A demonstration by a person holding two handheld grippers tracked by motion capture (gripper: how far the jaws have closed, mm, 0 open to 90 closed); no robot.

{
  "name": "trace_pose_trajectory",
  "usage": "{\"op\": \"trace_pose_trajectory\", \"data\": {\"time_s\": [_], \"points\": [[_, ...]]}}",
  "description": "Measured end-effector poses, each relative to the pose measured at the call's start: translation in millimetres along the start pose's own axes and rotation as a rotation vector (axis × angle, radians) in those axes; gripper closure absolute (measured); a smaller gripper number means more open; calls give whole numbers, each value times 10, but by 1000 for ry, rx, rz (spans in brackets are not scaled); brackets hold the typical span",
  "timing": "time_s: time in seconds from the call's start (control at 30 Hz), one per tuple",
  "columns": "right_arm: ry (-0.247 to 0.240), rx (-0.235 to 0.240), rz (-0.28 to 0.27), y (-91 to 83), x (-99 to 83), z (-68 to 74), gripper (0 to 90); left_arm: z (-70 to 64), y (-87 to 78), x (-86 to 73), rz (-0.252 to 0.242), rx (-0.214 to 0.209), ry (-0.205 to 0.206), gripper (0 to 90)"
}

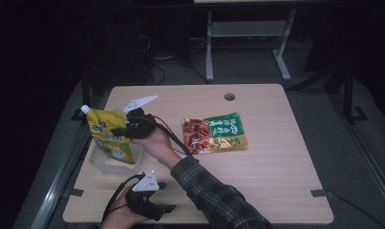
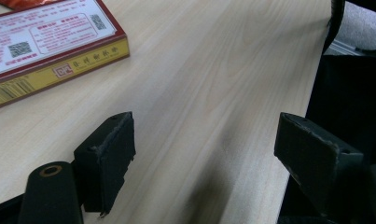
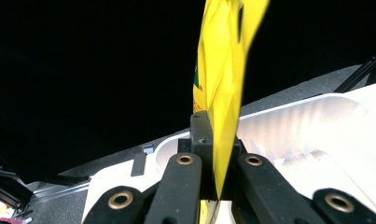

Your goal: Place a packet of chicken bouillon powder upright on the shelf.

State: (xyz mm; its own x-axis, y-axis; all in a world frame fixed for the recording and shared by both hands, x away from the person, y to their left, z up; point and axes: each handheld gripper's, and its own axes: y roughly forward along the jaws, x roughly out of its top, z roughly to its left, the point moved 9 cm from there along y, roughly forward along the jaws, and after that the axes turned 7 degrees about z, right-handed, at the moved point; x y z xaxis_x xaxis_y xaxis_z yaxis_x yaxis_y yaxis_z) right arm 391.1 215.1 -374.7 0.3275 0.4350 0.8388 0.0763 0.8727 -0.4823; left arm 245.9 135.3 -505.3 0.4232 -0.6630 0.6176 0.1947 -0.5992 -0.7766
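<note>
The right gripper [image 1: 119,130] has its jaws clenched on the side edge of a yellow, flexible stand-up pouch with a white screw spout [image 1: 110,136]. In the right gripper view the pouch [image 3: 220,84] runs as a thin, creased sheet straight up from between the jaws, edge-on to the camera. It hangs upright over a clear, shallow plastic tub [image 1: 114,164] that sits below and beyond the jaws, its pale rim [image 3: 288,112] curving behind them.

The pouch looks soft and glossy, so it will likely buckle and swing rather than hold its shape. Its filling probably sits low, making the bottom heavy. The flat seam at the edge seems the safest place to pinch, since the bulging middle would slip or squash. A firm grip near the upper half should keep it from tilting.

The left gripper [image 1: 149,202] rests low at the near edge of the light wooden bench [image 2: 213,93], jaws released and wide apart with nothing between them. Ahead and to the left of those jaws lies a flat red, green and yellow printed food packet [image 2: 50,44].
</note>
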Motion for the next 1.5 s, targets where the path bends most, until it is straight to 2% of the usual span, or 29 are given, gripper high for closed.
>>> {"op": "trace_pose_trajectory", "data": {"time_s": [0.3,0.73,0.9,1.03,1.17,1.2,1.23,1.27,1.3,1.33,1.37,1.4,1.5], "points": [[10,18,-7,65,-68,-1,900,-16,21,-8,9,-6,10,198],[0,21,13,154,-146,-5,898,-30,34,-18,20,-11,11,198],[3,31,32,213,-220,12,895,-28,34,-22,24,-11,14,198],[-19,46,65,274,-326,38,880,-22,35,-27,28,-9,16,198],[-24,32,66,236,-335,37,761,-15,39,-32,30,-8,18,198],[-24,32,66,236,-335,37,761,-15,39,-32,30,-8,18,198],[-23,35,75,183,-334,40,685,-14,37,-32,28,-7,14,198],[-23,35,75,183,-334,40,685,-14,37,-32,28,-7,14,198],[-36,26,89,121,-339,48,614,-12,36,-33,28,-8,14,198],[-41,20,97,93,-343,56,580,-8,37,-36,30,-8,12,199],[-41,20,97,93,-343,56,580,-8,37,-36,30,-8,12,198],[-67,-4,110,11,-359,48,545,1,41,-40,32,-6,12,198],[-82,-14,116,-97,-382,46,512,0,46,-36,27,-8,5,198]]}}
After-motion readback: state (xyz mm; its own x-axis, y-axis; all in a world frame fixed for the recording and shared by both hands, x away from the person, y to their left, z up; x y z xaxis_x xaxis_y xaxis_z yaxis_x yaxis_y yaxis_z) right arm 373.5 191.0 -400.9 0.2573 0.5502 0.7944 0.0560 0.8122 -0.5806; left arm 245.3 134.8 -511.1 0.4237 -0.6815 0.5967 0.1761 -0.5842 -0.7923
